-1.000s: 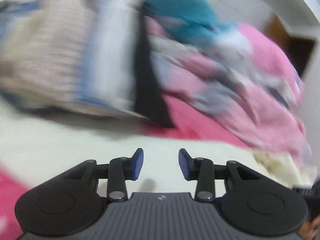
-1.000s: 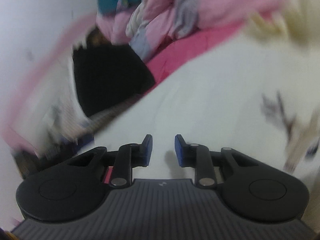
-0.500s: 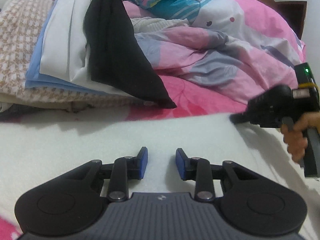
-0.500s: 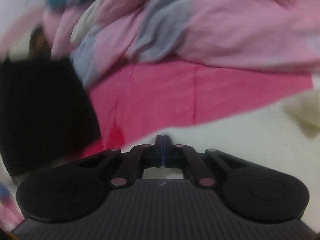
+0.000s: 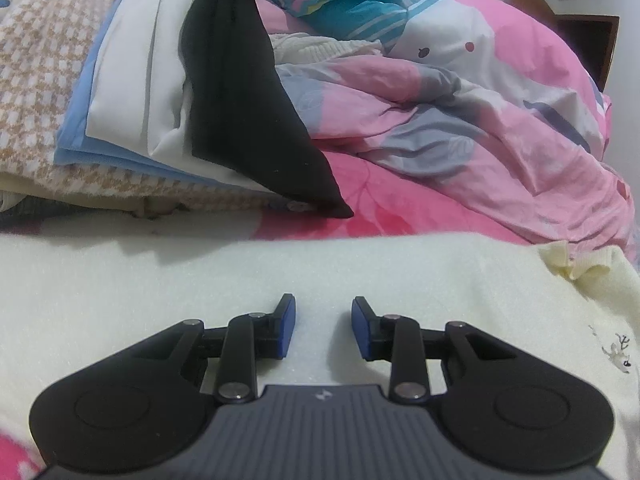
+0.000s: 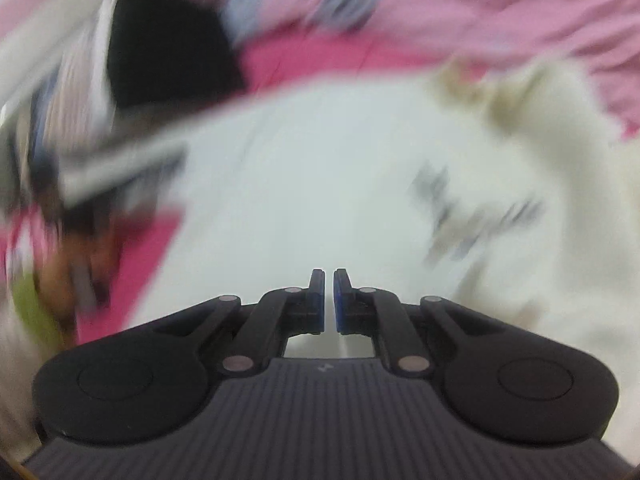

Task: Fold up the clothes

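Cream sweater [image 5: 360, 272] — soft, limp, light; take it at the ribbed cuff [image 5: 576, 264]. Your left gripper [image 5: 323, 330] stands part-open, empty; right gripper [image 6: 328, 300] nearly closed, empty.

Left wrist camera sits just behind its own gripper [image 5: 323, 328], low over a cream garment [image 5: 160, 300], facing the folded stack [image 5: 168, 92] at 11 o'clock and the pink quilt [image 5: 480, 132] at 1 o'clock, both near. Right wrist camera, badly blurred, tips more steeply onto the same cream garment [image 6: 320, 180] from close by; both views share it, the stack's black piece [image 6: 168, 52] and the quilt [image 6: 480, 12]
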Available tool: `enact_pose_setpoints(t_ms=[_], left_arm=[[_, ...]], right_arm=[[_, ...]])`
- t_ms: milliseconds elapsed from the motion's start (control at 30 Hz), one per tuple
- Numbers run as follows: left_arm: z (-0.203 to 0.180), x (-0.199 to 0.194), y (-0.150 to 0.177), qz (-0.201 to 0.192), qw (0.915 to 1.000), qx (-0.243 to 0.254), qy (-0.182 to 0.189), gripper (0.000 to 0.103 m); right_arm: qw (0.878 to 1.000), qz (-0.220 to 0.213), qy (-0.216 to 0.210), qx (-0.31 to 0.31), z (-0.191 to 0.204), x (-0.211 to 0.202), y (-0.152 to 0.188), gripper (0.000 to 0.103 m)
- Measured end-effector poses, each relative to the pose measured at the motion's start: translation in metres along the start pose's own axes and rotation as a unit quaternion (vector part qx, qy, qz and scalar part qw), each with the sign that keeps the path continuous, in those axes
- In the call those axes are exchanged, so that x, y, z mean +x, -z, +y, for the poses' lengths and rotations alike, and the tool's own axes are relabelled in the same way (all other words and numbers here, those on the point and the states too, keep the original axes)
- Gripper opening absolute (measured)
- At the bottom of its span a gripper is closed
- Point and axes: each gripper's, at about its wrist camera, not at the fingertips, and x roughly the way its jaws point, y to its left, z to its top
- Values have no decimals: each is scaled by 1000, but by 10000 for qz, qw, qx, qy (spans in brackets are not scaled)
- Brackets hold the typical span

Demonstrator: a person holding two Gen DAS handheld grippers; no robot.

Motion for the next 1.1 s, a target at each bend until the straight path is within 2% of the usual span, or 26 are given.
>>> enact_pose_setpoints(t_ms=[100, 233, 333, 467, 567, 667, 700, 733, 800, 900, 1000, 1100], left_arm=[[1, 0, 0, -8, 10000, -28, 23, 32], [3, 1, -1, -6, 9999, -93, 70, 32], [3, 1, 0, -6, 10000, -75, 65, 33], [1, 1, 0, -10, 10000, -7, 34, 35], [0, 1, 0, -14, 10000, 21, 29, 36], [0, 0, 0, -18, 10000, 5, 51, 36], [1, 0, 0, -20, 10000, -6, 58, 36], [1, 0, 0, -23, 10000, -13, 65, 36], [1, 0, 0, -29, 10000, -39, 85, 36], [1, -2, -2, -60, 9999, -74, 108, 37], [1, -9, -3, -197, 9996, -122, 178, 45], [-8, -23, -7, -311, 9988, 8, 377, 45]], right_arm=[[10000, 48, 8, -67, -2, 38, -3, 0], [9950, -439, -157, 879, -48, 69, -59, 0], [9903, -733, 147, 1169, -74, 93, -100, 0], [9788, -1032, 67, 1769, -100, 117, -135, 0], [9679, -1176, -109, 2220, -115, 123, -142, 0], [9538, -1341, -314, 2672, -130, 105, -136, 0], [9487, -1485, -314, 2773, -132, 88, -130, 0], [9438, -1664, -215, 2848, -134, 71, -124, 5], [9386, -1944, -76, 2851, -142, 25, -113, 5], [9305, -2404, 19, 2763, -154, -74, -82, 5], [9248, -2958, 428, 2354, -153, -188, -19, 5], [9223, -3236, 1125, 1786, -134, -274, 47, 5]])
